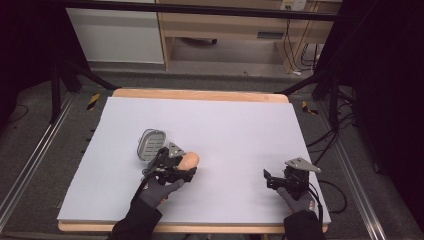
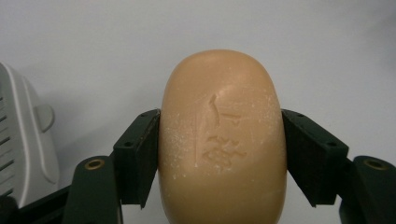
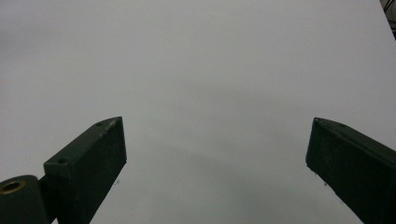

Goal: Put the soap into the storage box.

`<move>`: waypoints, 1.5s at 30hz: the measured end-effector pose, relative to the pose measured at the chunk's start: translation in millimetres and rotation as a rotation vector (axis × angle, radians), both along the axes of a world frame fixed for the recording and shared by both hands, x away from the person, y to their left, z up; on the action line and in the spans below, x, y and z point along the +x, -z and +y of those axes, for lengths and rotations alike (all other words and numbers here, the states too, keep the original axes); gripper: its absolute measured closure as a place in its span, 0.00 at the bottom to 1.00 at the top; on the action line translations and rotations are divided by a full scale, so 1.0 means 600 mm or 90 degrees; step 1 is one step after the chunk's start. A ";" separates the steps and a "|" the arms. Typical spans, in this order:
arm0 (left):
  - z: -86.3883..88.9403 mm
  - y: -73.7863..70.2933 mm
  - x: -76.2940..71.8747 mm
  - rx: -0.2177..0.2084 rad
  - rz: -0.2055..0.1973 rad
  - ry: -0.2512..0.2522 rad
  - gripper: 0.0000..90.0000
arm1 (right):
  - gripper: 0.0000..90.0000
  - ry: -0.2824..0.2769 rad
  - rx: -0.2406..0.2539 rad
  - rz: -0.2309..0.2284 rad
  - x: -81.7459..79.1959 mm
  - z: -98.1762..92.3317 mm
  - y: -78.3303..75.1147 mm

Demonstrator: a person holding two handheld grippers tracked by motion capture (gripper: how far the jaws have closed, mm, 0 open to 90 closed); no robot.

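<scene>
A tan oval bar of soap with a stamped mark sits clamped between both black jaws of my left gripper. From above, the soap pokes out of the left gripper near the table's middle left. A grey slotted soap dish lies just behind and left of it; its edge appears at the left of the left gripper view. My right gripper rests at the front right, jaws wide apart over bare white surface, holding nothing.
The white sheet covers a wooden-edged table. Black stand legs and cables run along the floor to the right. A wooden cabinet stands beyond the far edge.
</scene>
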State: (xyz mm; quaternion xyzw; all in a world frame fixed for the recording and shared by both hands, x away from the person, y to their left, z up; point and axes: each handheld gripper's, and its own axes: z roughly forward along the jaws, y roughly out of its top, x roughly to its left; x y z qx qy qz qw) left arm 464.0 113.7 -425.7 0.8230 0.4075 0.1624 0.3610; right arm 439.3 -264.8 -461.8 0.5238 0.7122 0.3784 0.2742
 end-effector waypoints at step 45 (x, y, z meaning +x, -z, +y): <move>0.083 -0.041 0.024 -0.052 -0.032 -0.081 0.36 | 0.06 -0.002 0.001 0.004 0.000 0.002 0.000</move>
